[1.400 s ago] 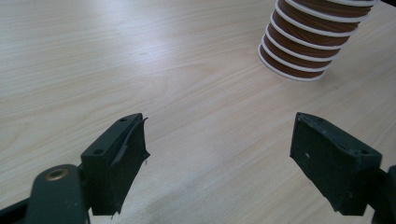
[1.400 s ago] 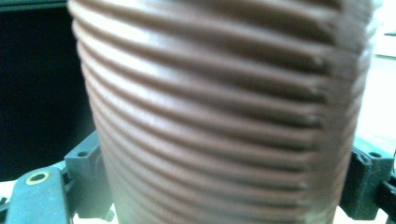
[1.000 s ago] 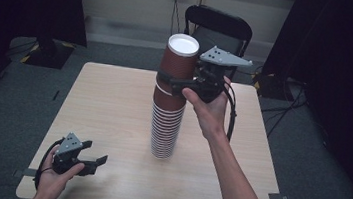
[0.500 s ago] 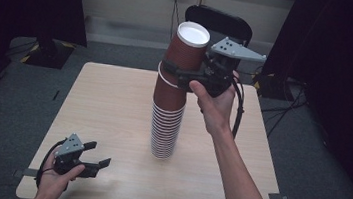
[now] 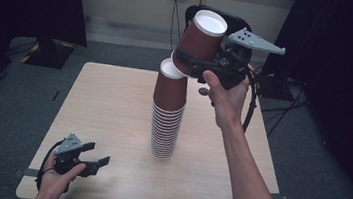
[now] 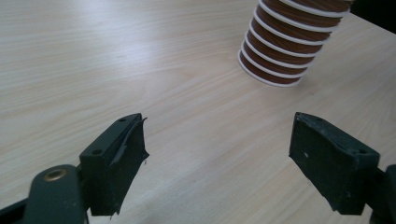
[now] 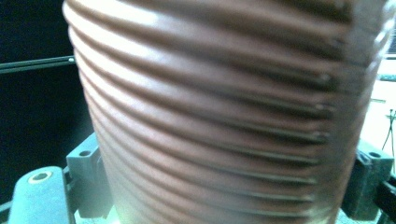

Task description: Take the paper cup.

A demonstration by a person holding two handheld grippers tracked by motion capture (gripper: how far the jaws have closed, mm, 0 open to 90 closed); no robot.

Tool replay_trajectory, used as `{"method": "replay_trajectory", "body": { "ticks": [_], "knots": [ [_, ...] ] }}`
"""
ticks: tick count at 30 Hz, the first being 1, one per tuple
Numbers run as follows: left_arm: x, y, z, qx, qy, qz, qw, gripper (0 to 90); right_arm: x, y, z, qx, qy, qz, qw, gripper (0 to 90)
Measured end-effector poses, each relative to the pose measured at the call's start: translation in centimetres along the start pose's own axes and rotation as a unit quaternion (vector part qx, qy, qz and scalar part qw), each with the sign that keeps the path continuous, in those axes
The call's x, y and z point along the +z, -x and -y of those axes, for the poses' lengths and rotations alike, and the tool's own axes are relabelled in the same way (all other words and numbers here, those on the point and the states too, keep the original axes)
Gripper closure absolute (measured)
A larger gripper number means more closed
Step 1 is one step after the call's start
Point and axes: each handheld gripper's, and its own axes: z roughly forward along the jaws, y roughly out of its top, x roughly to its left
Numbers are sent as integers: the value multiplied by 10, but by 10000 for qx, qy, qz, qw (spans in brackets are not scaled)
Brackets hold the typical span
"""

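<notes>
Cups: one ribbed brown cup is tilting in the right hand-held gripper, jaws clamping its sides just above the one tall stack mid-bench. The right gripper view is showing its ridges close up. The left hand-held gripper is resting low, jaws spread.

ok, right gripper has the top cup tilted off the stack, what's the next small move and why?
Probably carry the cup sideways, clear of the stack, then lower it toward bare table. The right gripper is shut on it, its base sits close above the stack's top rim, and the left gripper rests open, not steadying the stack.
</notes>
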Motion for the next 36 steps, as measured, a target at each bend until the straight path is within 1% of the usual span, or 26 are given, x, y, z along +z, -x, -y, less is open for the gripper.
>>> {"method": "replay_trajectory", "body": {
  "ticks": [1, 2, 4, 6, 8, 9, 12, 13, 14, 16, 17, 19, 22, 24, 26, 28, 30, 31, 33, 35, 36],
  "knots": [
    [0, 0, 0, -36, 15, 15, 10000, 183, -1, 1, 0, -12, 6, 62, 10000, 125],
    [0, 0, 1, -23, 7, 28, 10000, 183, -2, 2, -1, 1, 18, 130, 9999, 126],
    [0, 2, 1, 40, -17, 33, 10000, 183, -4, 4, -1, -5, 24, 170, 9999, 126],
    [1, 5, 0, 128, -27, 39, 9999, 183, -8, 7, -2, 13, 40, 203, 9998, 126],
    [1, 9, -1, 269, -16, 47, 9996, 183, -11, 9, -2, 21, 28, 245, 9997, 127],
    [2, 10, -1, 271, -1, 77, 9996, 183, -13, 11, -2, 20, 21, 301, 9995, 127],
    [2, 14, -1, 411, -5, 122, 9991, 182, -16, 15, -2, 12, -46, 381, 9993, 127],
    [1, 15, -1, 478, -1, 125, 9988, 183, -18, 16, -1, 3, -54, 401, 9992, 127],
    [1, 16, -1, 492, 23, 133, 9987, 183, -20, 17, -1, 17, -60, 426, 9991, 127],
    [1, 18, -2, 570, -20, 106, 9983, 183, -24, 21, 2, 16, -101, 484, 9988, 128],
    [2, 18, -2, 533, -55, 136, 9985, 183, -25, 22, 4, 23, -111, 527, 9985, 128],
    [2, 18, -2, 472, -46, 216, 9986, 194, -30, 26, 8, 50, -145, 603, 9981, 128],
    [3, 20, -3, 542, 5, 235, 9983, 200, -37, 26, 13, 73, -156, 752, 9970, 128],
    [3, 21, -4, 565, 14, 229, 9981, 199, -39, 25, 14, 97, -152, 782, 9968, 128],
    [3, 24, -5, 617, 47, 305, 9976, 199, -44, 23, 20, 104, -195, 768, 9968, 128],
    [4, 26, -5, 638, 79, 444, 9969, 197, -48, 23, 25, 134, -214, 758, 9968, 128],
    [4, 30, -5, 754, 68, 431, 9962, 197, -51, 24, 32, 169, -230, 741, 9968, 128],
    [4, 32, -6, 790, 83, 479, 9957, 197, -53, 24, 37, 208, -263, 750, 9966, 128],
    [5, 35, -6, 770, 109, 487, 9958, 183, -54, 24, 46, 268, -327, 735, 9964, 128],
    [5, 36, -7, 828, 132, 491, 9953, 182, -55, 25, 55, 333, -397, 738, 9959, 128],
    [5, 37, -7, 791, 170, 484, 9955, 182, -55, 25, 60, 369, -419, 718, 9959, 128]
  ]
}}
